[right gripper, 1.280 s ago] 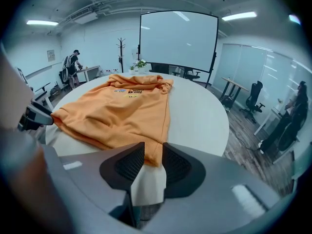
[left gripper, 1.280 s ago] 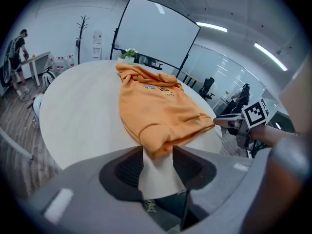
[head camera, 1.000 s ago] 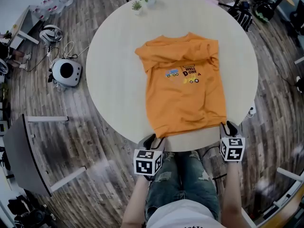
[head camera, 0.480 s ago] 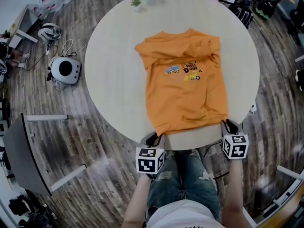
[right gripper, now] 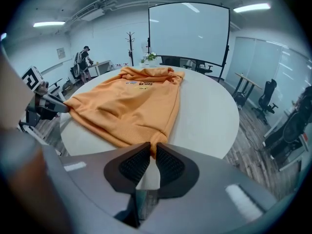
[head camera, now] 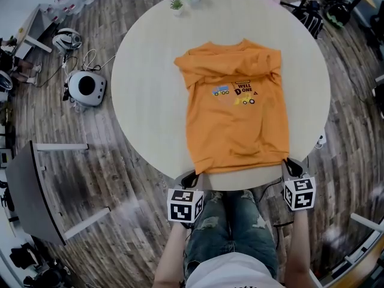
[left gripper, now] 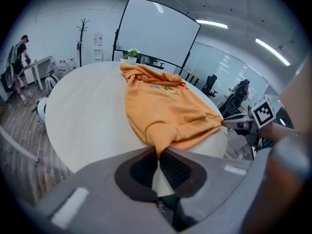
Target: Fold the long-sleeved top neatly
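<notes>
On the round worktop [head camera: 144, 101] the orange top [head camera: 237, 122] lies flat, collar at 12 o'clock. At 6 o'clock we pinch its hem: our left gripper [left gripper: 158, 152] grips 1 corner, our right gripper [right gripper: 150, 150] the other, fingers [left gripper: 141, 167] clamped on cloth.

Ripped blue jeans [head camera: 231, 230] and a white top [head camera: 231, 275]. The grey left gripper [head camera: 194, 176] and right gripper [head camera: 290, 162], with black ribbed fingers [left gripper: 145, 168], carry black-and-white marker cubes [head camera: 185, 205].

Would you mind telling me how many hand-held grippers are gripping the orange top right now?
2. The left hand-held gripper pinches the near-left hem corner of the orange top; the right hand-held gripper pinches its near-right corner.
</notes>
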The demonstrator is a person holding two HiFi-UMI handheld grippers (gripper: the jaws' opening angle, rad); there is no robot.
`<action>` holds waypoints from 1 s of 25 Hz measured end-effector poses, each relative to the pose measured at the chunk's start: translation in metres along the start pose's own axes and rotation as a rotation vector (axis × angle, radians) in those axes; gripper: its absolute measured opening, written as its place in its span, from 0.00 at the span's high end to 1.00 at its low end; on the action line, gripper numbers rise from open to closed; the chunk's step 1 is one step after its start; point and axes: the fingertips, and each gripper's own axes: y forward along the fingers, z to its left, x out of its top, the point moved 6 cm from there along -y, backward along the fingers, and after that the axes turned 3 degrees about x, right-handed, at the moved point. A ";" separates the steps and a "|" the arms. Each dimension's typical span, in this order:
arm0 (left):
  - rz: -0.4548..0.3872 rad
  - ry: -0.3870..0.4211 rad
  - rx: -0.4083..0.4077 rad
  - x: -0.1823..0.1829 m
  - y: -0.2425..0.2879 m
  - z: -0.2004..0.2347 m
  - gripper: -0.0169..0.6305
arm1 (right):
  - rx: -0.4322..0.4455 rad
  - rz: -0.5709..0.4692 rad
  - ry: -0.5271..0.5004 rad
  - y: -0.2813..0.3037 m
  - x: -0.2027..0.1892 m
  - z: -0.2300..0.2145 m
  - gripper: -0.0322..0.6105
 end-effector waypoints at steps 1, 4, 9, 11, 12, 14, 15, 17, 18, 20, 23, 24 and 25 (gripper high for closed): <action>0.004 0.020 0.005 0.000 -0.003 0.001 0.94 | 0.010 0.003 -0.010 -0.004 0.000 0.001 0.84; 0.027 0.084 0.023 -0.001 -0.012 0.005 0.94 | 0.045 0.016 -0.048 -0.015 0.000 0.008 0.85; 0.049 0.140 0.034 0.002 -0.027 0.014 0.95 | 0.104 0.032 -0.124 -0.029 0.005 0.025 0.85; 0.036 0.140 0.030 0.005 -0.033 0.017 0.95 | 0.119 0.032 -0.142 -0.035 0.009 0.031 0.85; 0.031 0.140 0.030 0.006 -0.037 0.018 0.95 | 0.128 0.031 -0.151 -0.038 0.011 0.035 0.85; 0.027 0.140 0.031 0.010 -0.046 0.020 0.95 | 0.149 0.028 -0.171 -0.046 0.016 0.042 0.85; 0.028 0.141 0.034 0.012 -0.050 0.021 0.95 | 0.161 0.027 -0.181 -0.050 0.019 0.045 0.85; 0.032 0.148 0.044 0.015 -0.059 0.024 0.95 | 0.190 0.031 -0.204 -0.056 0.023 0.053 0.85; 0.033 0.153 0.048 0.016 -0.063 0.025 0.95 | 0.205 0.035 -0.218 -0.060 0.025 0.057 0.85; 0.035 0.159 0.052 0.016 -0.072 0.026 0.95 | 0.230 0.049 -0.251 -0.067 0.025 0.065 0.85; 0.036 0.167 0.053 0.016 -0.085 0.028 0.95 | 0.266 0.065 -0.287 -0.080 0.027 0.076 0.85; 0.035 0.173 0.054 0.017 -0.088 0.029 0.95 | 0.279 0.068 -0.289 -0.083 0.028 0.078 0.85; 0.034 0.178 0.055 0.019 -0.092 0.030 0.95 | 0.291 0.068 -0.287 -0.086 0.030 0.080 0.85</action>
